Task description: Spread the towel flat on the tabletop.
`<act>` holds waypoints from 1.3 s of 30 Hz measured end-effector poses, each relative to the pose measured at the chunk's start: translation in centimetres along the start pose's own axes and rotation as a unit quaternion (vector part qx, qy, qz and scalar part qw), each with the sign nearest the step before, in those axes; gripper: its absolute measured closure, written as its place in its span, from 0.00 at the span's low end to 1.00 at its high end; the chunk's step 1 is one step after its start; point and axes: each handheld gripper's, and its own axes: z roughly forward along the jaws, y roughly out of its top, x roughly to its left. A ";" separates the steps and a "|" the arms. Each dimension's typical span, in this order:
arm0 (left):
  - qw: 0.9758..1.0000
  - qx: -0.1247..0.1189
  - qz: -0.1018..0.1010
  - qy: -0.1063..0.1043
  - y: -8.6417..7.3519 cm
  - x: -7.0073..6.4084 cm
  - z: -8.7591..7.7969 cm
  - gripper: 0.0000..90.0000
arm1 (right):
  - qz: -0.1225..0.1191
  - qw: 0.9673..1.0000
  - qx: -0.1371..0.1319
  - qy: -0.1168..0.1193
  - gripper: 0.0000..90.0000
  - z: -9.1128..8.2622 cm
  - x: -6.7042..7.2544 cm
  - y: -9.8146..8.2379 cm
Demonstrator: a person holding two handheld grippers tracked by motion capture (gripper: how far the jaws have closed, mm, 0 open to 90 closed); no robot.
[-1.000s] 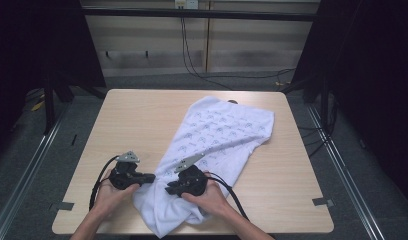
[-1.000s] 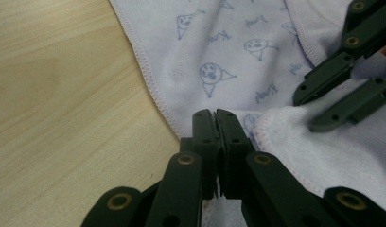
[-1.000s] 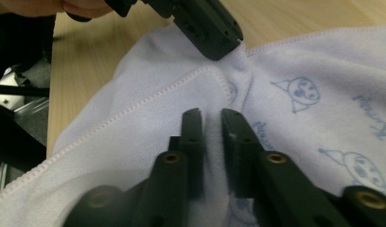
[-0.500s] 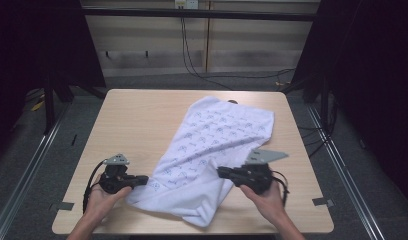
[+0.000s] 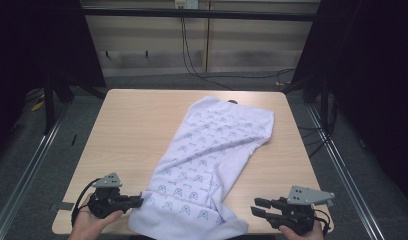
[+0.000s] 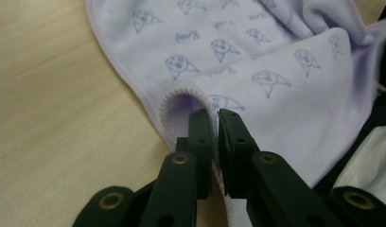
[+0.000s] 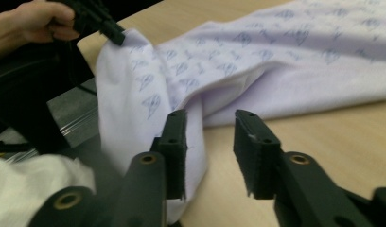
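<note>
So the left tool [image 6: 214,135] is pinched onto the hemmed edge of the lavender printed cloth [image 5: 212,160], right at its near left corner. In the left gripper view the two black jaws sit almost together with only the stitched hem [image 6: 181,94] between them, though they've just been easing apart a touch, and the fabric is still caught there. My guess is that corner is being held as an anchor so the cloth can be tugged flat across the table [image 5: 132,130]. The right tool [image 5: 264,209] sits off the cloth's near right side with its jaws apart, having just been opening. In the right gripper view nothing is pressed between them; the fabric only hangs beside the left-hand jaw, with bare wood in the gap. It looks to me like that side has been let go. The cloth itself runs diagonally from the near edge of the table up toward the far right, mostly flat, with a folded-over bit near the front. Hard to make out: the near end of the cloth droops over the table edge, and how far it hangs is cut off at the bottom of the high view. A small dark thing [image 5: 232,102] peeks out past the far edge of the cloth, and I can't tell what it is. Both hands are cropped at the wrist too.
</note>
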 end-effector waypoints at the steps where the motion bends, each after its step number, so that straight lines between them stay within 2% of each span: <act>1: 1.000 0.000 -0.001 0.002 0.2 0.0 0.0 0.90 | 0.000 1.000 -0.001 0.002 0.68 0.5 -0.2 0.6; 2: 1.000 -0.004 0.001 0.010 0.5 0.1 0.1 0.87 | 0.000 1.000 0.002 0.001 0.66 1.1 -0.3 0.9; 3: 1.000 -0.007 0.000 0.008 0.9 0.2 0.2 0.86 | 0.000 1.000 0.007 0.000 0.64 2.0 -0.5 1.3; 4: 1.000 -0.012 0.000 0.007 1.2 0.3 0.3 0.84 | -0.002 1.000 0.021 0.008 0.64 3.2 -0.6 1.7; 6: 1.000 -0.020 0.004 0.013 2.0 0.7 0.6 0.77 | -0.012 0.999 0.051 0.005 0.62 6.1 -0.6 2.2; 8: 0.999 -0.035 0.001 0.018 2.8 1.5 0.8 0.76 | 0.000 0.998 0.066 0.007 0.59 8.0 -1.0 2.4; 9: 0.999 -0.040 -0.009 0.021 3.1 1.9 1.0 0.75 | 0.006 0.997 0.074 -0.008 0.58 8.8 -1.1 2.6; 10: 0.999 -0.039 -0.012 0.024 3.4 2.2 1.3 0.74 | 0.011 0.997 0.076 -0.021 0.56 9.4 -1.5 2.7; 13: 1.000 -0.024 -0.002 0.011 4.0 2.6 2.8 0.71 | 0.020 0.997 0.071 -0.027 0.54 10.7 -2.3 3.5; 14: 1.000 -0.017 0.003 0.010 4.0 2.5 3.2 0.71 | 0.021 0.997 0.071 -0.028 0.54 11.0 -2.5 3.8; 15: 1.000 -0.022 0.012 0.008 3.9 2.3 3.5 0.71 | 0.022 0.997 0.072 -0.031 0.54 11.4 -2.7 4.0; 17: 0.999 -0.019 0.026 -0.013 3.7 1.7 3.6 0.72 | 0.028 0.995 0.081 -0.047 0.54 12.3 -3.1 4.1; 18: 0.999 -0.016 0.031 -0.011 3.5 1.4 3.6 0.72 | 0.033 0.995 0.088 -0.042 0.54 12.7 -3.3 4.0; 19: 0.999 -0.008 0.030 -0.009 3.3 1.2 3.6 0.72 | 0.034 0.994 0.097 -0.044 0.57 13.1 -3.4 3.9; 21: 1.000 -0.007 0.028 -0.013 2.6 1.2 3.6 0.69 | 0.037 0.992 0.112 -0.044 0.71 13.5 -3.5 3.6; 23: 1.000 0.008 0.022 -0.003 2.1 1.5 3.8 0.65 | 0.032 0.992 0.110 -0.047 0.91 13.2 -3.4 3.4; 24: 1.000 0.017 0.019 -0.004 1.8 1.7 3.9 0.64 | 0.029 0.993 0.107 -0.049 0.96 12.8 -3.3 3.5; 26: 0.999 0.030 0.017 0.006 1.6 1.7 4.1 0.71 | 0.028 0.994 0.092 -0.054 0.98 11.8 -3.2 3.6; 27: 0.999 0.039 0.019 0.009 1.5 1.5 4.2 0.79 | 0.030 0.994 0.085 -0.058 0.98 11.3 -3.2 3.7; 29: 0.999 0.040 0.033 0.013 1.4 0.9 4.1 0.91 | 0.031 0.995 0.067 -0.065 0.98 10.1 -3.1 3.8; 30: 0.999 0.040 0.036 0.009 1.4 0.5 4.1 0.94 | 0.028 0.995 0.062 -0.068 0.98 9.5 -3.1 3.9; 31: 0.998 0.043 0.037 0.004 1.4 0.1 3.8 0.95 | 0.025 0.995 0.050 -0.082 0.98 8.1 -2.9 3.8; 32: 0.998 0.043 0.041 -0.004 1.2 -0.3 3.6 0.95 | 0.025 0.995 0.050 -0.082 0.98 8.1 -2.9 3.8; 33: 0.998 0.040 0.042 -0.009 1.0 -0.7 3.4 0.96 | 0.025 0.995 0.043 -0.088 0.98 7.3 -2.8 3.8; 34: 0.998 0.038 0.039 -0.017 0.7 -1.1 3.1 0.96 | 0.032 0.994 0.029 -0.101 0.98 5.5 -2.9 3.4; 35: 0.998 0.036 0.041 -0.020 0.4 -1.5 2.8 0.96 | 0.032 0.994 0.029 -0.101 0.98 5.5 -2.9 3.4; 36: 0.998 0.032 0.041 -0.025 0.1 -1.9 2.5 0.96 | 0.035 0.993 0.024 -0.109 0.98 4.6 -2.9 3.1; 38: 0.998 0.016 0.042 -0.049 -0.6 -2.9 1.7 0.96 | 0.039 0.991 0.018 -0.125 0.98 2.8 -3.1 2.4; 39: 0.997 0.018 0.046 -0.056 -0.7 -3.2 1.4 0.96 | 0.047 0.990 0.015 -0.134 0.98 1.7 -3.2 1.9</act>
